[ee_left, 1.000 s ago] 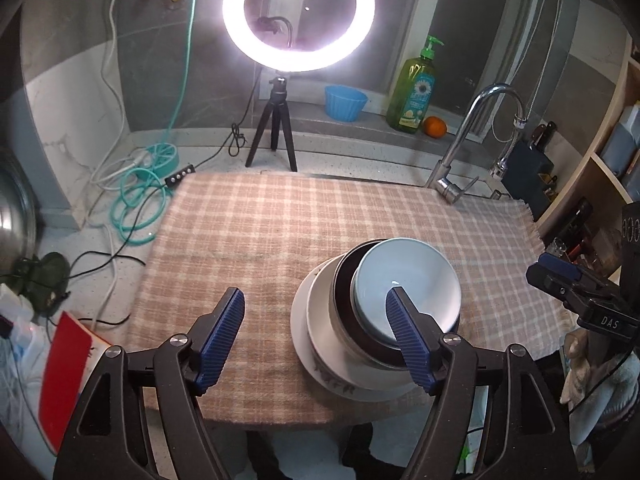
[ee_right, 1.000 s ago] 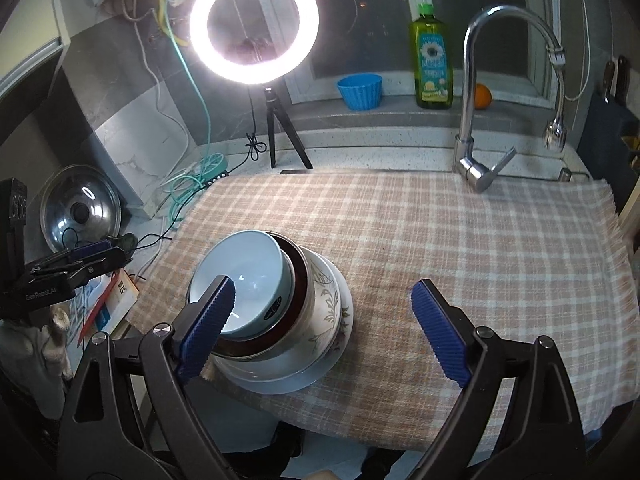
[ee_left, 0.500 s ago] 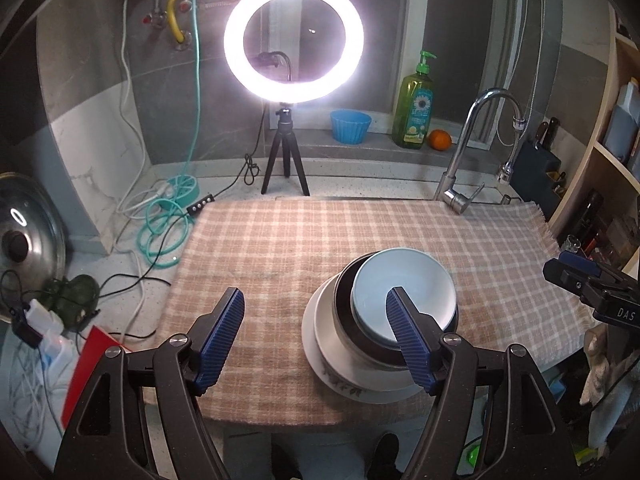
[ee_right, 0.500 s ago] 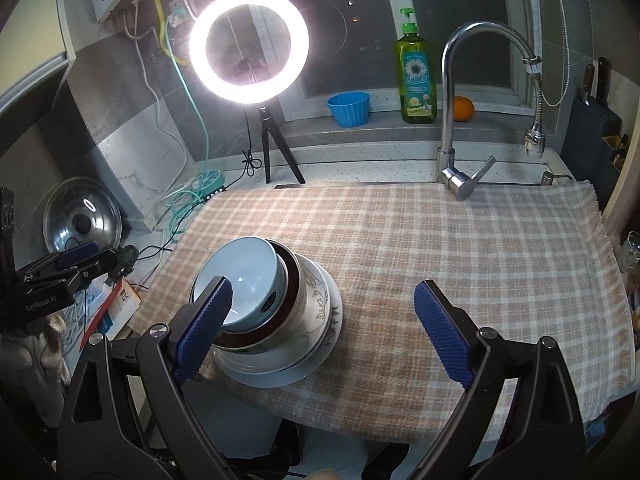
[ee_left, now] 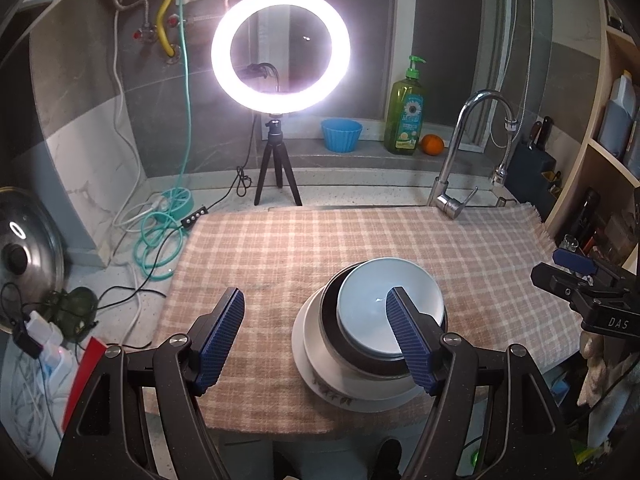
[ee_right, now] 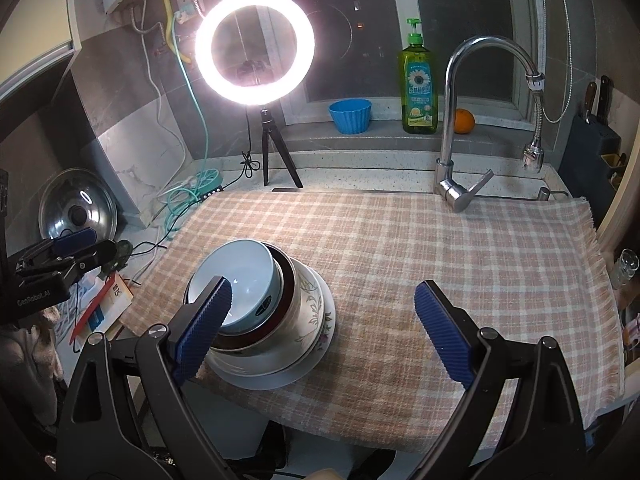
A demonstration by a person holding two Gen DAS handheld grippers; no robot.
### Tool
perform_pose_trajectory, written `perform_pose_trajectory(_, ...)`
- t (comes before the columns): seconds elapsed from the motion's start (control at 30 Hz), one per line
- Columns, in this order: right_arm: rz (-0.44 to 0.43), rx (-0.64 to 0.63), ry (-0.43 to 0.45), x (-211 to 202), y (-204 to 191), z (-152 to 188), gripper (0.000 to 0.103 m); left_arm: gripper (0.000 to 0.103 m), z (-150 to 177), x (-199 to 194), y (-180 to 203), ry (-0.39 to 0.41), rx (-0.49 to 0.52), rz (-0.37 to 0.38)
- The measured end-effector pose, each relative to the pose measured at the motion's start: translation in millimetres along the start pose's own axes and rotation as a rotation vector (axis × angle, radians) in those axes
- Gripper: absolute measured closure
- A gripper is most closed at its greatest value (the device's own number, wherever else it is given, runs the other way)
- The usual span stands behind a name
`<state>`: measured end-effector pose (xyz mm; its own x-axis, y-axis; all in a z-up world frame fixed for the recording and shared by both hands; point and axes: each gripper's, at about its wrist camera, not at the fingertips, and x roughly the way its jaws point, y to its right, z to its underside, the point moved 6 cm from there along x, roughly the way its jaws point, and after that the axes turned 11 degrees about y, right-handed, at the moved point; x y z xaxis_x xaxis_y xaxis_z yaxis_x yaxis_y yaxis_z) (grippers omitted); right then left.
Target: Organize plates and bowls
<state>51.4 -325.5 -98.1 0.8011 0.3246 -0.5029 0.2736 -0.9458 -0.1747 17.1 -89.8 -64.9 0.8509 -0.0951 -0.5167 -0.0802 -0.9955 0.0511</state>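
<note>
A stack of dishes stands near the front edge of the checked cloth. A pale blue bowl sits on top, inside a dark-rimmed bowl, inside a floral bowl, on a white plate. The blue bowl also shows in the right wrist view. My left gripper is open and empty, held back above the front edge, left of the stack. My right gripper is open and empty, with the stack at its left finger.
A ring light on a tripod stands behind the cloth. A tap rises at the back right. A blue cup, soap bottle and orange sit on the sill. Cables and a pot lid lie left.
Both grippers have pulled back and up from the stack, so more of the counter and wall shows. The stack has not moved. Both stay open.
</note>
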Motion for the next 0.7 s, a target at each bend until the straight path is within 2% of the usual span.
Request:
perform_pose_trajectory(0.4,-0.001,0.014,-0.013,3.9,1.7,2.6,0.008,0.029,2.6,1.3,-2.7,-0.009,0.011,-0.028)
perform_pose_trajectory(0.7,0.001,0.017,-0.019,5.5,1.3,4.5,0.008,0.029,2.7,2.0,-4.8,-0.013,0.006,-0.023)
